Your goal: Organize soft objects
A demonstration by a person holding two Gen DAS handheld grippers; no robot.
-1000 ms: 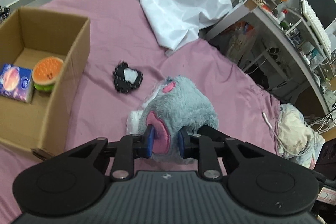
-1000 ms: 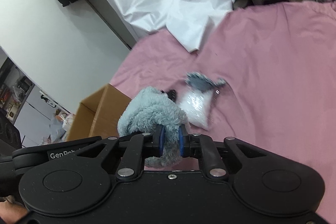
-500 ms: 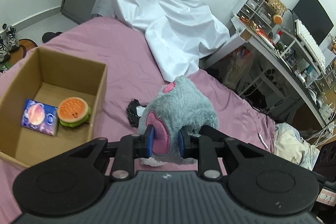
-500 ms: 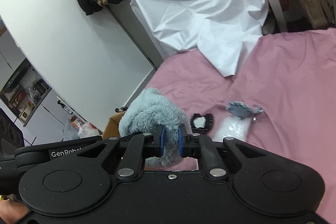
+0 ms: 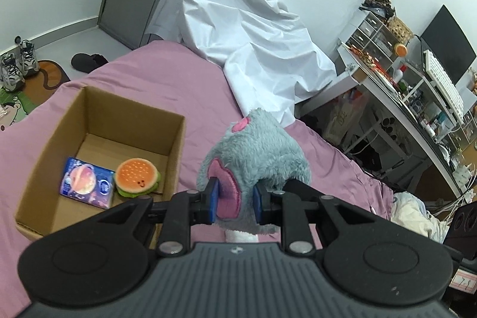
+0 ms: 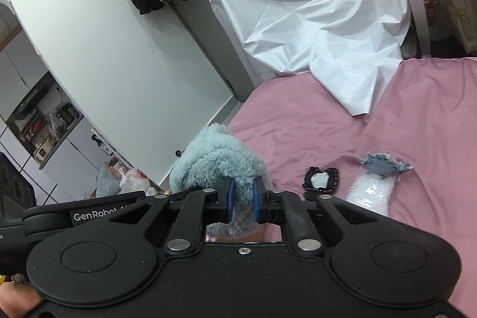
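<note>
Grey plush (image 5: 256, 157) mid-frame in both views, up off the pink bed (image 5: 184, 85), pinched from two sides: left gripper (image 5: 235, 200) clamped on its pink ear bit, right gripper (image 6: 242, 200) squeezed into the blue-grey fur. Looks like the carry step, toy lifted but not yet over the box (image 5: 176, 145), which sits left of centre in the left view with a burger plush (image 5: 137, 178) and a blue packet (image 5: 86, 182) already inside. Next move probably needs both hands swinging left together, clearing the box wall, then letting go at the same time over the free back part. Still waiting on the bed, lower right of the right view: a black patch (image 6: 320, 182) and a sequin pouch (image 6: 374, 189).
</note>
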